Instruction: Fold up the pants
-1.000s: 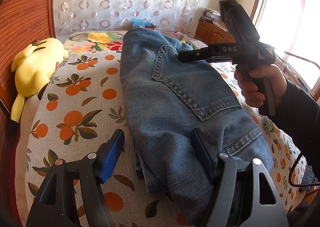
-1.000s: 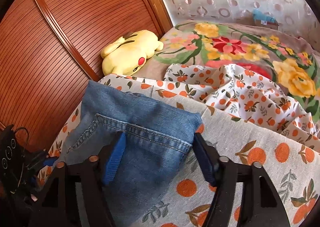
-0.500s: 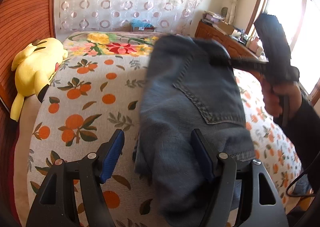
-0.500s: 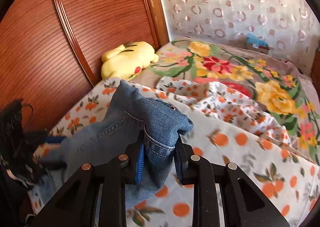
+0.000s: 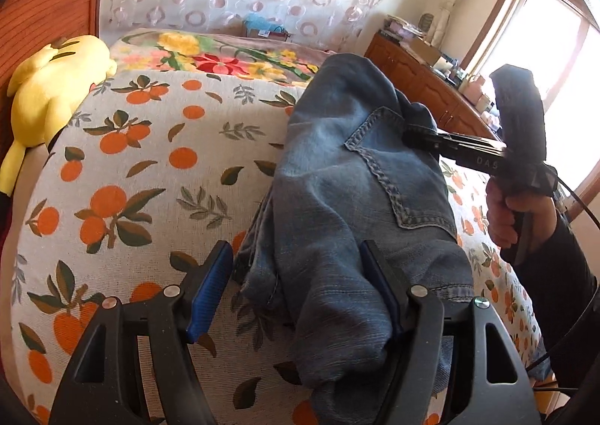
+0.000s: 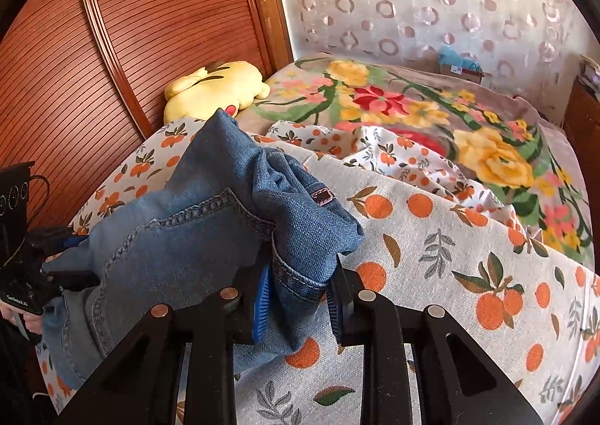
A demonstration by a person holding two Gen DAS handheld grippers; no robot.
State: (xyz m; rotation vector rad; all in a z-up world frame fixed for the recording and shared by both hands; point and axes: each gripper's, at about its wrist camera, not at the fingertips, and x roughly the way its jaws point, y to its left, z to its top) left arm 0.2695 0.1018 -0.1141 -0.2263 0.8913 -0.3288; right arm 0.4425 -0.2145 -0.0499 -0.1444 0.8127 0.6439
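The right gripper (image 6: pixel 298 297) pinches the jeans' (image 5: pixel 348 177) waistband, lifting it above the bed (image 5: pixel 157 170); the left gripper's (image 5: pixel 300 290) jaws stand wide around the other end.

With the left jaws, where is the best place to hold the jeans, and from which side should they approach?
Probably the near bunched end of the jeans, approached from the near edge of the bed, along the garment. That end is rolled into a thick wad already lying between the open left gripper, so the jaws can close across it. The right gripper already pinches the far hem, so the ends would be balanced.
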